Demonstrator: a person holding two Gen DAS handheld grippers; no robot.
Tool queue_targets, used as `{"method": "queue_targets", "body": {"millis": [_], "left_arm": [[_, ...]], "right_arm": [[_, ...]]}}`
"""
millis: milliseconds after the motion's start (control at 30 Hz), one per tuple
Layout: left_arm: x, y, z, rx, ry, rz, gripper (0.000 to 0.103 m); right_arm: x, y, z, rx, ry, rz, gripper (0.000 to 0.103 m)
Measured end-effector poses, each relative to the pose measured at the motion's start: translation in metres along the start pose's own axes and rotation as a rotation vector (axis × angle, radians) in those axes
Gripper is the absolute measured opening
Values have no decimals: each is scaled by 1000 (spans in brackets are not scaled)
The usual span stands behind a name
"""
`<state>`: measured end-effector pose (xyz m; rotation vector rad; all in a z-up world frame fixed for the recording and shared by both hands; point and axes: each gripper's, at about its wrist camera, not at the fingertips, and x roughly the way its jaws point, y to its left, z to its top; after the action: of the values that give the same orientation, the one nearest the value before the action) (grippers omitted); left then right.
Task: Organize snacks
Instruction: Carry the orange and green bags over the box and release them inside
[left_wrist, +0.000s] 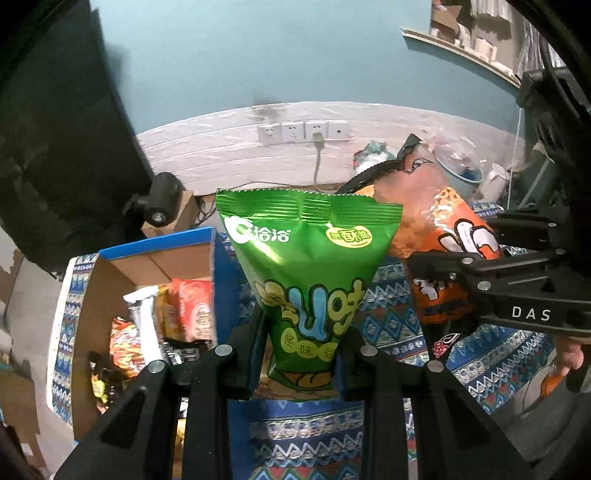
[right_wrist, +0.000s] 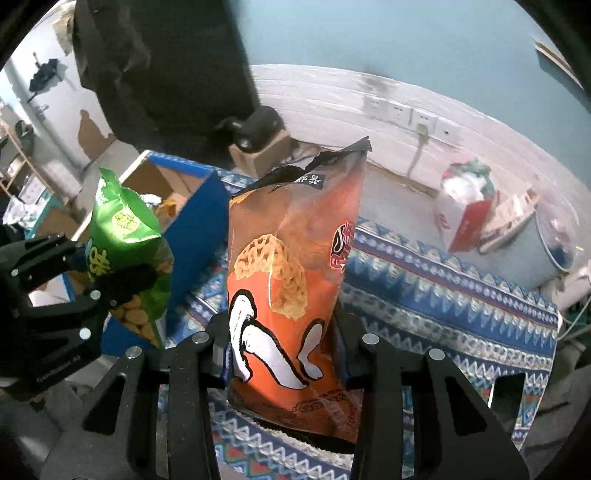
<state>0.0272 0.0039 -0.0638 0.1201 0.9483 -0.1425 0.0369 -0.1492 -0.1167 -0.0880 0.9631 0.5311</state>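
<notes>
Green snack bag (left_wrist: 310, 280) clamped in my left hand-held gripper (left_wrist: 299, 354), orange bag (right_wrist: 291, 295) in my right (right_wrist: 284, 354), both above tabletop. Next, I judge: carry 2 bags to cardboard box (left_wrist: 155, 262).

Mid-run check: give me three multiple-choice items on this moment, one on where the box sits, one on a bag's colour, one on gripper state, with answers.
1. Where is the cardboard box relative to the green bag?
A. to its left
B. to its right
C. directly under it

2. What colour is the bag in the right gripper?
A. purple
B. orange
C. white

3. What is the state of the left gripper?
A. open and empty
B. shut on the green bag
C. shut on a bottle

Answers: 1 A, the box of snacks lies left of the bag in the left wrist view. 2 B, the orange bag stands between the fingers in the right wrist view. 3 B, both fingers press the green bag's lower part.
</notes>
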Motion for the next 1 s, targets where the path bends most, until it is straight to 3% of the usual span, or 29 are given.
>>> {"method": "queue_targets", "body": {"millis": [1000], "left_arm": [[-15,138,-53,-232,18,132,30]], "right_arm": [[72,138,76,-152,25,150,38]]}}
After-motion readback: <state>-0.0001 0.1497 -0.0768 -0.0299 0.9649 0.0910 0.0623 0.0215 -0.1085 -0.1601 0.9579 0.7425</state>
